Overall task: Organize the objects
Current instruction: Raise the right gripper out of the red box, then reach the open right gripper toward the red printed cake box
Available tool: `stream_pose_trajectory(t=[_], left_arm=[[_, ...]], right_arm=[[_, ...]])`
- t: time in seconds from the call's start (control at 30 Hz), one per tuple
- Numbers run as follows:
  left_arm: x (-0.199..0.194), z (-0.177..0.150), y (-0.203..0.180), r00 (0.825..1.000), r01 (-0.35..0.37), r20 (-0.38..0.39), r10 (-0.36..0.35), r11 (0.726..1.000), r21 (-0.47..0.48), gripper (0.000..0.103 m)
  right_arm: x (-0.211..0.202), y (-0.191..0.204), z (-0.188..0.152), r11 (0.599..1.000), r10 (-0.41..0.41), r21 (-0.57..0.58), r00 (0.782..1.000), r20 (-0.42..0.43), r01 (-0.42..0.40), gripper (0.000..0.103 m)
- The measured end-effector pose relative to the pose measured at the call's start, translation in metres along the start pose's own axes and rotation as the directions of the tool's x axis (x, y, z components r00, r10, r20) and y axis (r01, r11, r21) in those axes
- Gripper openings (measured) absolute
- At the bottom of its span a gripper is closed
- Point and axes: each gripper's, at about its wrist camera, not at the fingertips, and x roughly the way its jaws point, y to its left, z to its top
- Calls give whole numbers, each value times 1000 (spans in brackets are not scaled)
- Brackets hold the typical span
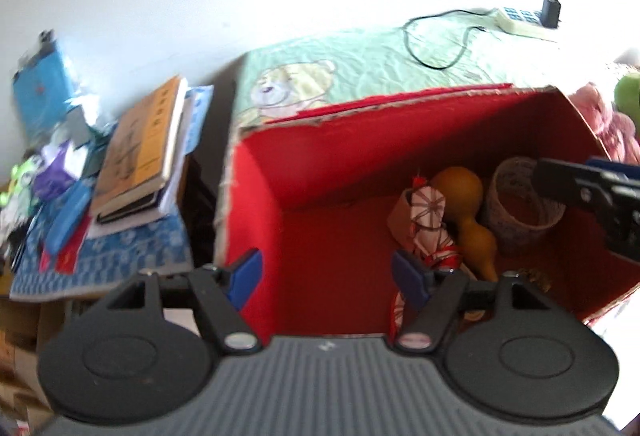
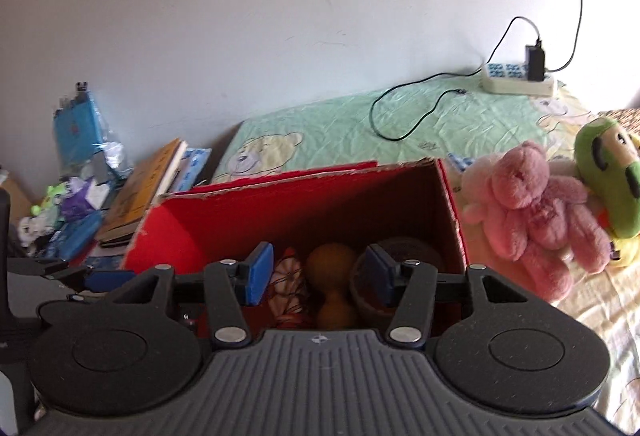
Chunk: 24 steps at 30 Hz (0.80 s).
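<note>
Though both views show the red box point(image 2: 224, 220), only the right shows the pink bear point(image 2: 532, 212).

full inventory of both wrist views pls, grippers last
red box: 1, red inside, open, on the bed
gourd: 1, tan, in the box
folded umbrella: 1, white and red, in the box left of the gourd
woven cup: 1, pale, in the box right of the gourd
pink bear: 1, on the bed right of the box
green plush: 1, beside the bear
bedsheet: 1, green, bear print
power strip: 1, white, far corner, black charger plugged in
books: stack, left of the bed
left gripper: open, nothing between its pads
right gripper: open, nothing held
</note>
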Motion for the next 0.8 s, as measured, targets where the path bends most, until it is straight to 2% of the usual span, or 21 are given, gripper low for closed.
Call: stream_pose_trajectory(t=[0.2,0.33,0.67,0.8], left_arm=[[-32,-14,-2,999,-52,6,52,997,-61,71],[-46,-23,-4,997,-77,-12,76,992,-105,69],[-73,-56,3,993,-122,-32,118,974,-193,68],[-75,-76,12,994,-104,-57,93,970,-221,68]], right_arm=[[-23,-6,-4,996,93,-8,995,-26,-93,54],[-31,-12,-10,987,159,-6,985,-68,-159,54],[-44,-11,-31,954,295,-7,940,-170,-301,54],[-37,-5,-42,944,319,-11,922,-220,-330,54]])
